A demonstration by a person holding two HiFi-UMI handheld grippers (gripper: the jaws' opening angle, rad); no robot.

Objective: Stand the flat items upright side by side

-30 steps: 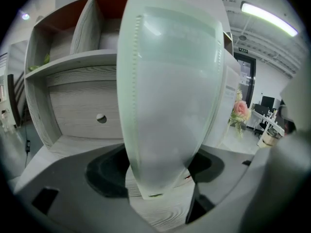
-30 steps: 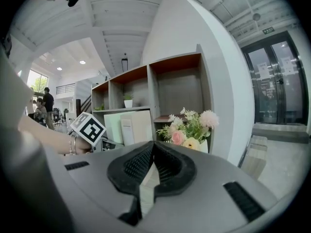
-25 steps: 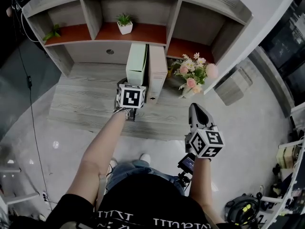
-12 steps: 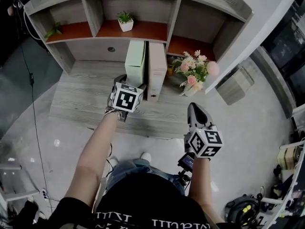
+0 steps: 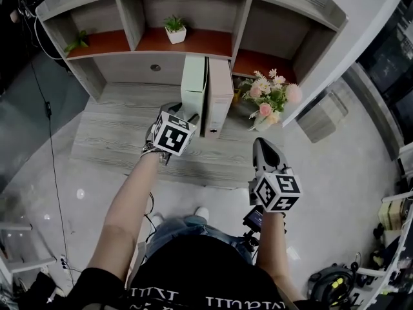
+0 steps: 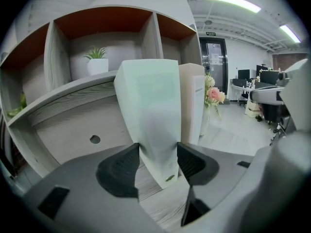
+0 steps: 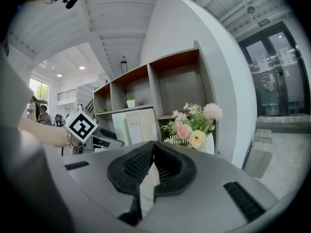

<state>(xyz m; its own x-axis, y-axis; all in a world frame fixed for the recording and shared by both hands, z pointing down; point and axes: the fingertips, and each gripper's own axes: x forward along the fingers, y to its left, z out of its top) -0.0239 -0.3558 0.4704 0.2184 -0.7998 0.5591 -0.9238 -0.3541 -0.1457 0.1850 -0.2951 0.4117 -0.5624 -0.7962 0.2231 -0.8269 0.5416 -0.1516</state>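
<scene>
Left gripper [image 6: 158, 154]: jaws have just been closing; the pads now press on both sides of the green file box [image 6: 150, 110], near its lower front corner.
Right gripper [image 7: 151, 147]: jaws together with nothing between them; it hangs at the desk's front edge, well apart from both boxes.
Green file box: upright on the desk [image 5: 110, 134] under the shelf unit [image 5: 242, 18], spine toward the person.
Beige file box [image 5: 219, 95]: upright, touching the green box on its right, with the flower bouquet [image 5: 271, 99] just beside it.
Done so far: 2 file boxes stand side by side; no flat item is left lying on the desk in view.
Left to do: by my reading, only squaring the green box against its neighbour and letting go; it looks upright from the head view.
Risk: the low grip could tip the box if pulled.
</scene>
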